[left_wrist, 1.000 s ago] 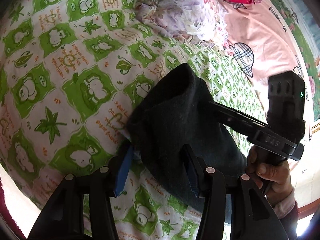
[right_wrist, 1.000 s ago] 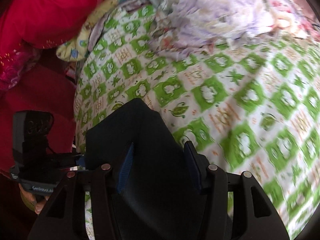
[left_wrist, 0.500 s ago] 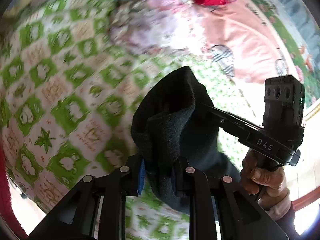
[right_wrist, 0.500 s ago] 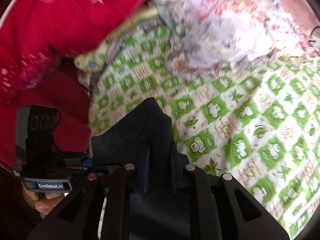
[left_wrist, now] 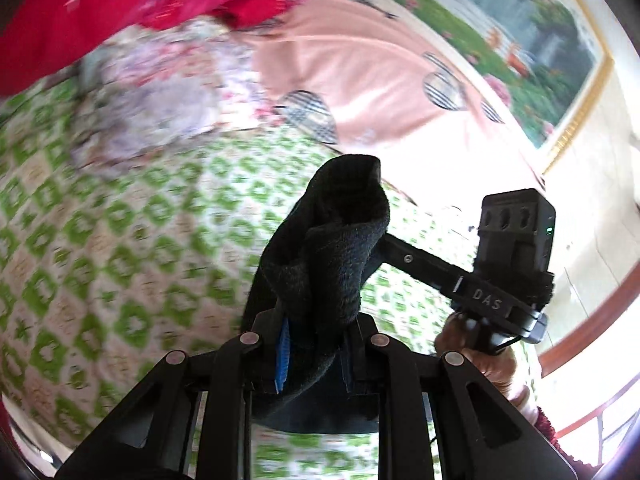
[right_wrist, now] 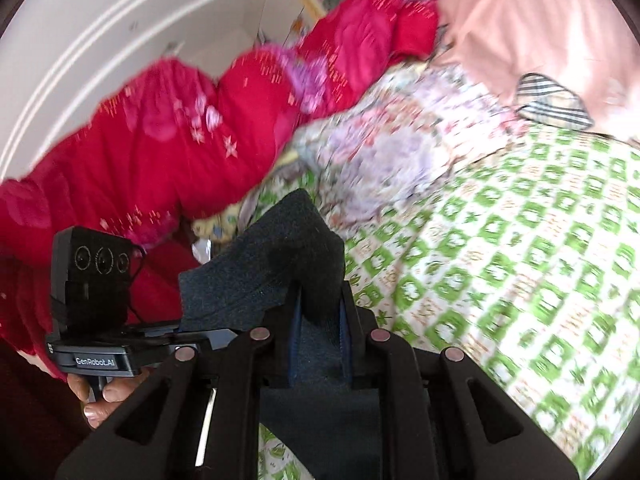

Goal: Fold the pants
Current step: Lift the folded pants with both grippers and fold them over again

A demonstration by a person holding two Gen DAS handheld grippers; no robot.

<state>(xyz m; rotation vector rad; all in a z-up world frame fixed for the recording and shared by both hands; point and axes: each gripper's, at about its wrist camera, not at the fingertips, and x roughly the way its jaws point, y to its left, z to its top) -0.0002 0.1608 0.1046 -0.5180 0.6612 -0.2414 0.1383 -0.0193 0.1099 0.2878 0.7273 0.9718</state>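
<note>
The dark fleecy pants (left_wrist: 332,264) hang lifted off the green-and-white patterned bed sheet (left_wrist: 120,240). My left gripper (left_wrist: 316,344) is shut on a bunched edge of them, the cloth standing up between its blue pads. In the right wrist view the same pants (right_wrist: 288,264) are pinched in my right gripper (right_wrist: 320,328), also shut on the fabric. Each view shows the other gripper close by: the right one (left_wrist: 420,260) held by a hand at the right, the left one (right_wrist: 192,330) at the lower left. Cloth hides the fingertips.
A crumpled floral cloth (right_wrist: 392,148) lies at the far side of the sheet. A red quilt (right_wrist: 180,140) is piled behind it and a pink sheet (left_wrist: 360,68) with checked hearts lies beyond. A framed picture (left_wrist: 520,40) hangs on the wall.
Both grippers closed on the pants' edge, then rose with it off the sheet. The views tilted up, so the red quilt, pink sheet and wall now show.
</note>
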